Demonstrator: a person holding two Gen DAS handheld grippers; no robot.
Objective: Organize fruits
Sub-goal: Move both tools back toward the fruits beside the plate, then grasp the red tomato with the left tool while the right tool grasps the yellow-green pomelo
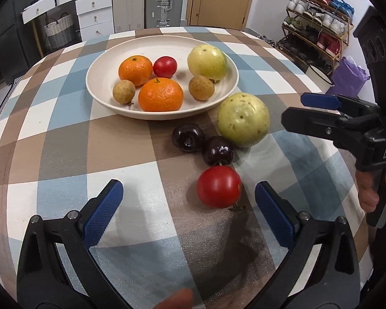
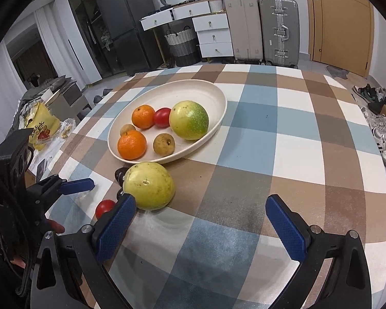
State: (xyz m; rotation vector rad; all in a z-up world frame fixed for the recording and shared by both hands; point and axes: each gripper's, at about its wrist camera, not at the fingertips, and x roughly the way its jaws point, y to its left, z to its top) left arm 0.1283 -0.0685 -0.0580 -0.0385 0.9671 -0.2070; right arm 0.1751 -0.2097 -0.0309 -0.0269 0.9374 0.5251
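A cream plate [image 1: 95, 87] [image 2: 218, 95] holds two oranges [image 1: 160, 94], a red tomato [image 1: 165, 66], a yellow-green guava [image 1: 207, 62] and two brown longans [image 1: 124, 91]. On the checked cloth in front of it lie a second guava [image 1: 243, 119] [image 2: 149, 185], two dark cherries [image 1: 188, 137] and a red tomato [image 1: 218, 186] [image 2: 105, 208]. My left gripper [image 1: 189, 193] is open, with the loose tomato between its fingers, near the right one. My right gripper [image 2: 200, 212] is open and empty, just right of the loose guava; it also shows in the left wrist view [image 1: 314, 108].
The table [image 2: 296, 141] has a checked blue, brown and white cloth. A yellow snack bag [image 2: 42, 128] lies beyond its left edge. A shoe rack [image 1: 319, 23], suitcases [image 2: 278, 31] and white drawers [image 2: 213, 33] stand around the room.
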